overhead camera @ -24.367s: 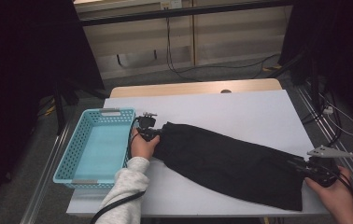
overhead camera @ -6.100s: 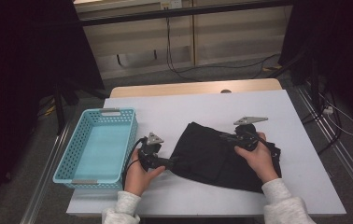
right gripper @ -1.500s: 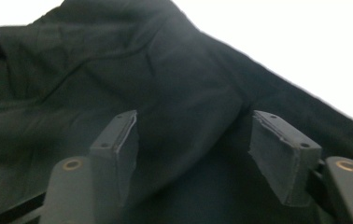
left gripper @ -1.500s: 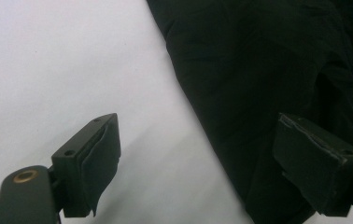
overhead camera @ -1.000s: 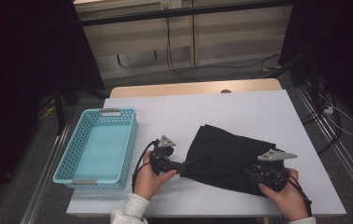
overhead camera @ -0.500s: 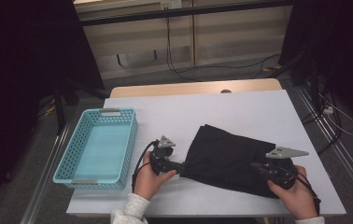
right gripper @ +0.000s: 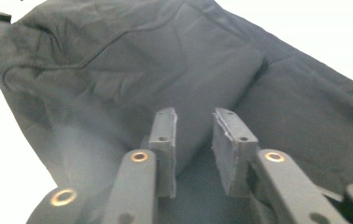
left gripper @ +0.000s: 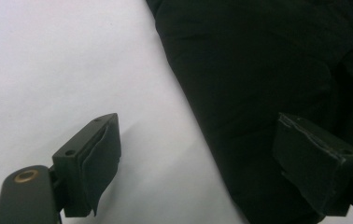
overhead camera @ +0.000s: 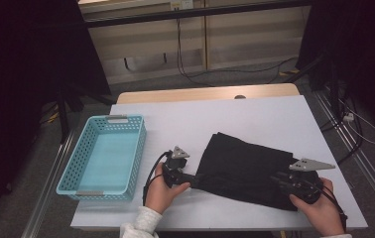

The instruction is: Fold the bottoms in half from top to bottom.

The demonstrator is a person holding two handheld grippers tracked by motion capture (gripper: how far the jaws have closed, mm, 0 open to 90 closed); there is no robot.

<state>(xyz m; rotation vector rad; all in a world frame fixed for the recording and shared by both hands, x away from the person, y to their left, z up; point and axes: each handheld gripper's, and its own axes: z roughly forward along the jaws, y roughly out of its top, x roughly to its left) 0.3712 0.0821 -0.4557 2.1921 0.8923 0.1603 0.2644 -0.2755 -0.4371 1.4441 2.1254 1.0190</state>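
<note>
Left gripper (left gripper: 198,163) is sitting wide open, holding nothing, straddling the black garment's (overhead camera: 247,168) edge: one jaw over bare table, one over cloth. Right gripper (right gripper: 193,144) is nearly closed, cloth beneath, nothing visibly pinched. Get both jaws biting the fold before lifting.

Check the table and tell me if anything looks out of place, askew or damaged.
Nothing spilled or damaged. The black garment lies folded but skewed to the table's edges, its layers not lining up, one corner sticking out at the far side. The blue basket sits empty and square. The left gripper straddles the cloth's edge, jaws open.
</note>
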